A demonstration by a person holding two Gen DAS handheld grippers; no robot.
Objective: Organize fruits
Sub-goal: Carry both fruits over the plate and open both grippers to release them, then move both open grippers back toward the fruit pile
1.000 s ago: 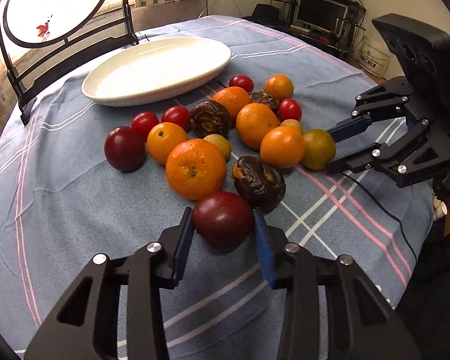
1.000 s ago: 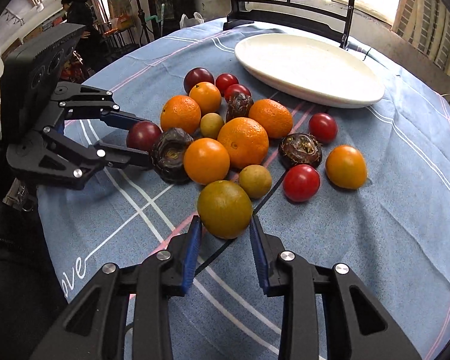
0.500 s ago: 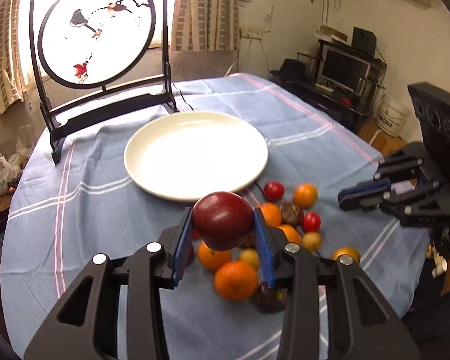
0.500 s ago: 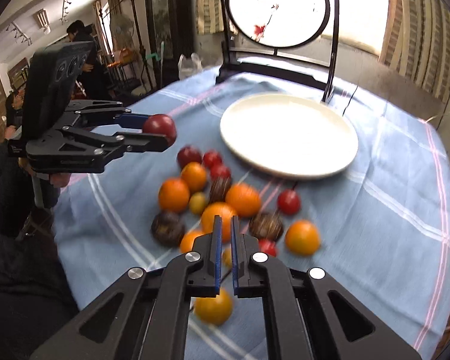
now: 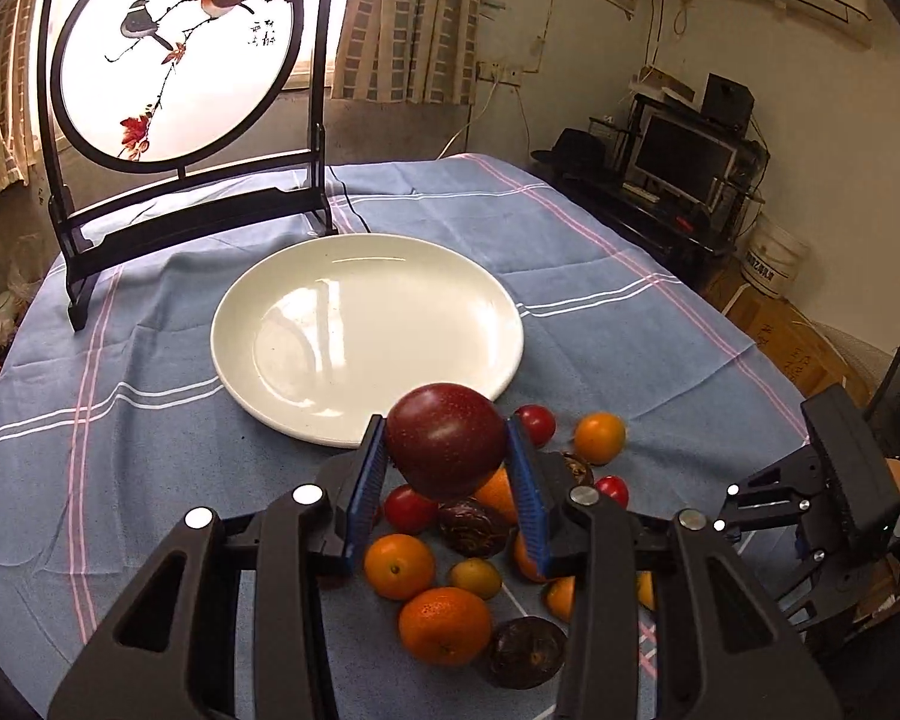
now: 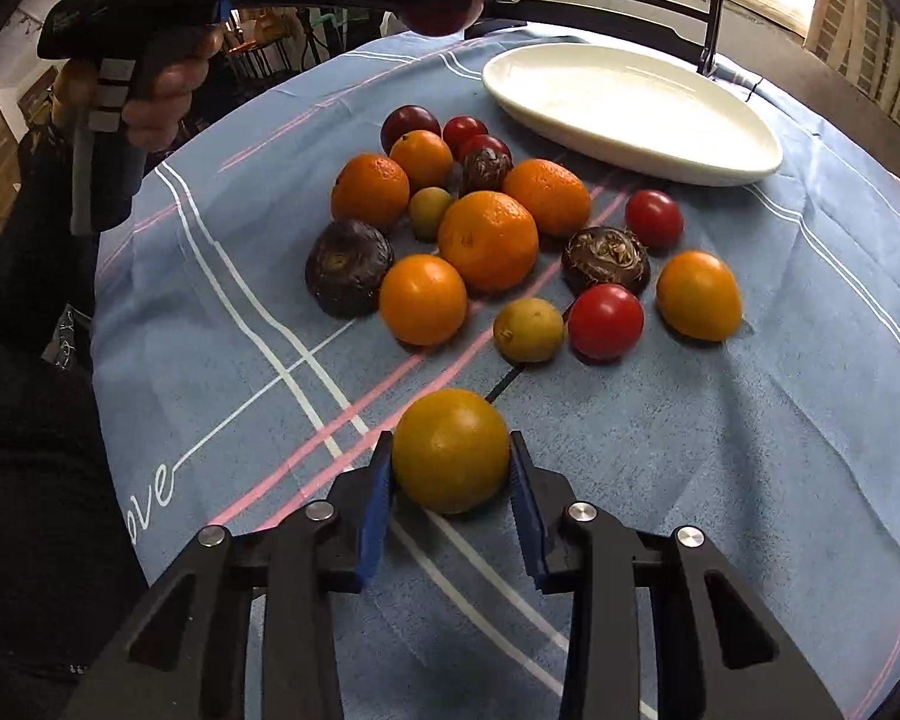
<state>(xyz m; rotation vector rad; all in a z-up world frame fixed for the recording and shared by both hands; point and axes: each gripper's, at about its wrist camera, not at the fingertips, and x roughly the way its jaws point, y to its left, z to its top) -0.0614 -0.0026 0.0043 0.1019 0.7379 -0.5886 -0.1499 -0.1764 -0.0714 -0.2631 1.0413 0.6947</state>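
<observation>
My left gripper point(image 5: 447, 480) is shut on a dark red plum point(image 5: 446, 447) and holds it in the air just short of the near rim of the white plate point(image 5: 366, 336). The plum also shows in the right wrist view point(image 6: 447, 0), high at the far left. My right gripper point(image 6: 450, 501) has its blue pads on both sides of a yellow-green orange point(image 6: 450, 450) low over the blue cloth. Oranges point(image 6: 487, 240), red tomatoes point(image 6: 606, 321), dark passion fruits point(image 6: 348, 267) and small yellow fruits point(image 6: 528, 330) lie clustered on the cloth in front of the plate point(image 6: 630, 102).
A black-framed round bird-painting screen point(image 5: 174, 60) stands at the table's far edge behind the plate. The person's hand point(image 6: 156, 90) holds the left gripper's handle at the left. The table edge drops off close behind my right gripper.
My left gripper has carried the plum up and closer to the plate. My right gripper, shut and empty half a second ago, has come down and now has the yellow-green orange between its pads.
</observation>
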